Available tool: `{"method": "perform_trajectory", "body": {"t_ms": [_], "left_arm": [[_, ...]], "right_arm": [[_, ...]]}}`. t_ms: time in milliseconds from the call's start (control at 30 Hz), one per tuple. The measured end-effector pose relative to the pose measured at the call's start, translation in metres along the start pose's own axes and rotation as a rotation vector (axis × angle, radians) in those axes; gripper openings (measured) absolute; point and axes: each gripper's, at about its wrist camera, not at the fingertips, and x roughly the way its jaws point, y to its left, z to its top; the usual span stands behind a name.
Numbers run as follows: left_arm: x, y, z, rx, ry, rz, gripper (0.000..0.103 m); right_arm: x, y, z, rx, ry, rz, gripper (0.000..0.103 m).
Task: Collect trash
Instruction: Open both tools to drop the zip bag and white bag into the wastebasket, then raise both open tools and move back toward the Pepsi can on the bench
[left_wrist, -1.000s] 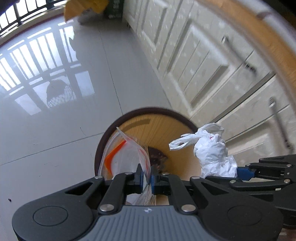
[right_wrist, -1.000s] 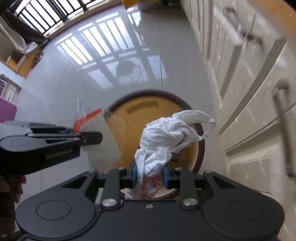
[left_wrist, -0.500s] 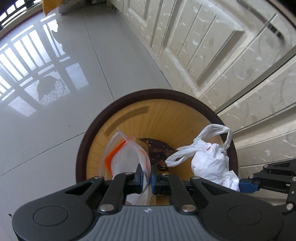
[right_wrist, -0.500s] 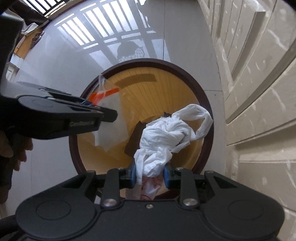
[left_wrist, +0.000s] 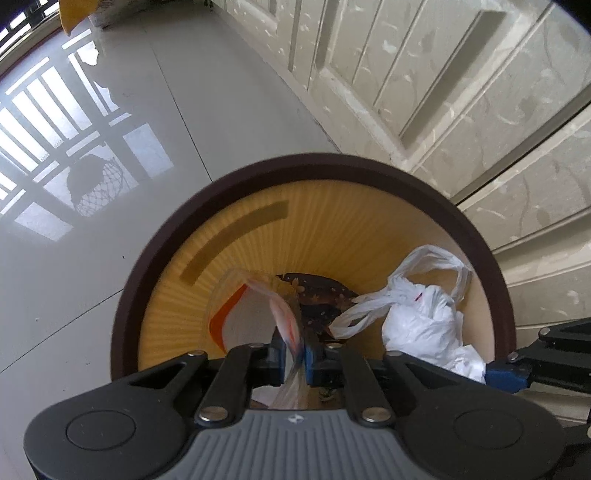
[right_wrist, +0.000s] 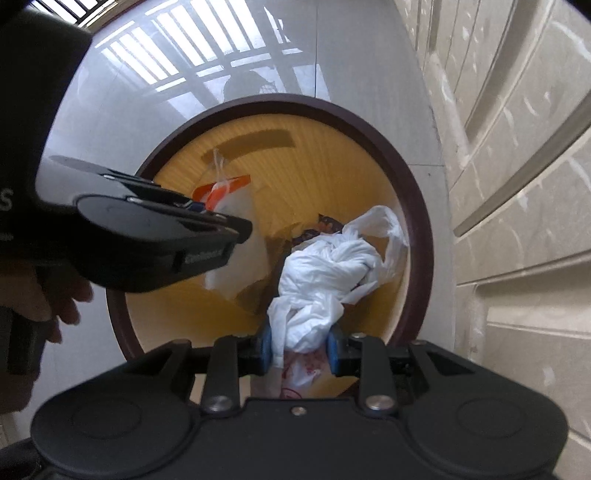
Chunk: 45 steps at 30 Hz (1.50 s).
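A round bin with a dark brown rim (left_wrist: 155, 254) (right_wrist: 413, 206) and yellow inside stands on the floor, below both grippers. My left gripper (left_wrist: 294, 356) is shut on a clear zip bag with an orange strip (left_wrist: 240, 314) (right_wrist: 236, 199), held inside the bin mouth. My right gripper (right_wrist: 300, 347) is shut on a crumpled white plastic bag (right_wrist: 325, 269) (left_wrist: 421, 317), also over the bin. A dark brown wrapper (left_wrist: 317, 291) lies at the bin's bottom.
Cream panelled cabinet doors (left_wrist: 424, 74) (right_wrist: 517, 147) stand close on the right of the bin. Glossy grey floor tiles (left_wrist: 110, 184) spread to the left. A yellow object (left_wrist: 74, 11) sits far back by the window.
Both grippers moved down and forward over the bin. The bin now fills each view and both bags hang inside its mouth. Both grips are unchanged.
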Motion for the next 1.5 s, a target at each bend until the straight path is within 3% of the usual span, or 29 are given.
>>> {"method": "perform_trajectory", "body": {"t_ms": [67,100,200,433,567,667,900,1033,1167,1500], "left_arm": [[0.001,0.001,-0.002,-0.007,0.005,0.008,0.037],[0.002,0.002,-0.004,-0.009,0.007,0.008,0.039],[0.001,0.008,-0.008,-0.030,0.017,0.005,0.043],[-0.010,0.012,-0.014,-0.070,0.016,0.009,0.053],[-0.020,0.013,-0.019,-0.101,0.012,0.009,0.057],[-0.032,0.012,-0.023,-0.130,0.001,0.006,0.059],[-0.068,0.010,-0.034,-0.185,-0.037,0.002,0.069],[-0.091,0.015,-0.044,-0.217,-0.057,0.009,0.088],[-0.111,0.024,-0.055,-0.272,-0.075,0.009,0.097],[-0.165,0.030,-0.081,-0.351,-0.118,0.021,0.103]], "right_arm": [[0.003,0.000,0.001,-0.008,0.008,0.009,0.033],[0.005,0.000,0.001,-0.010,0.016,0.011,0.034],[0.007,-0.002,0.002,0.001,0.037,0.020,0.039],[0.002,-0.005,0.004,0.020,0.043,0.026,0.076],[-0.010,-0.005,0.005,0.016,0.024,0.027,0.085],[-0.018,-0.006,0.008,0.013,0.008,0.024,0.100],[-0.046,0.000,0.003,-0.011,-0.032,-0.020,0.103],[-0.061,0.007,0.000,-0.025,-0.052,-0.041,0.103],[-0.076,0.017,-0.005,-0.049,-0.070,-0.053,0.103],[-0.125,0.033,-0.016,-0.117,-0.133,-0.148,0.103]]}}
